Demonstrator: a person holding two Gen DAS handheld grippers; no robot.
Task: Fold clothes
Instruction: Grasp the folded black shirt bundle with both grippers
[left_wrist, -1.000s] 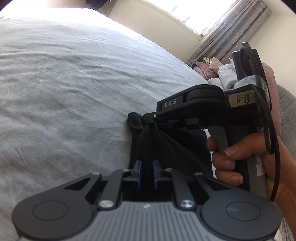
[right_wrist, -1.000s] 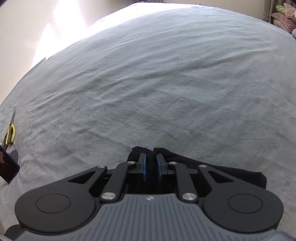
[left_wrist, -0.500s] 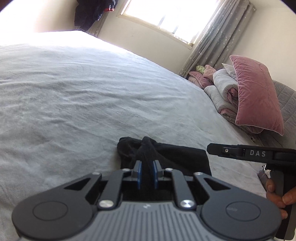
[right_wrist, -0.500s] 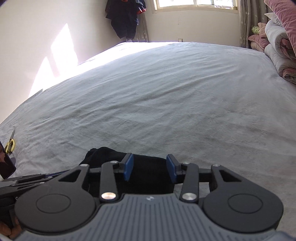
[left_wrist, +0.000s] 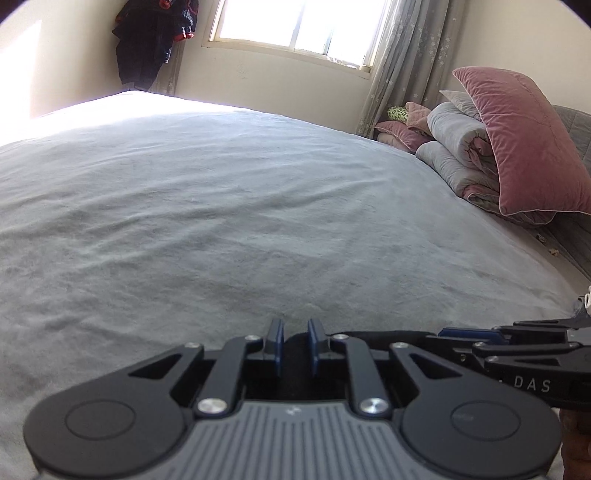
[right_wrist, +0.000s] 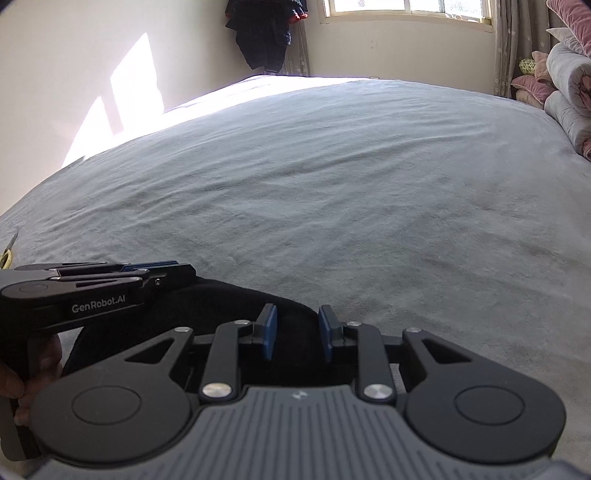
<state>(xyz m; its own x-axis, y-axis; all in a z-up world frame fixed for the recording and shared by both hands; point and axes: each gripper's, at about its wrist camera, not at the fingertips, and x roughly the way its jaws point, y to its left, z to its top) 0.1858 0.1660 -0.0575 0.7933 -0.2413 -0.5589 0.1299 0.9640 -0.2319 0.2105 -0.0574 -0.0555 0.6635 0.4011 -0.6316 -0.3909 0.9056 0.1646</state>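
A folded black garment (right_wrist: 236, 306) lies on the grey bed (right_wrist: 332, 184) right in front of both grippers. In the left wrist view my left gripper (left_wrist: 294, 341) has its blue pads a small gap apart, with a bit of the black garment (left_wrist: 295, 341) between them. The right gripper (left_wrist: 465, 334) shows side-on at the lower right there. In the right wrist view my right gripper (right_wrist: 297, 334) is open over the garment, pads apart and holding nothing. The left gripper (right_wrist: 147, 267) shows at the left, over the garment's far corner.
Pink and grey pillows and a rolled quilt (left_wrist: 498, 147) are stacked at the bed's right end. Dark clothes (left_wrist: 151, 37) hang in the far corner by the window. Yellow-handled scissors (right_wrist: 7, 254) lie at the bed's left edge.
Both grippers have pulled back and tilted up from the garment. The right gripper has opened and let go of the cloth. The garment now lies folded on the bed.
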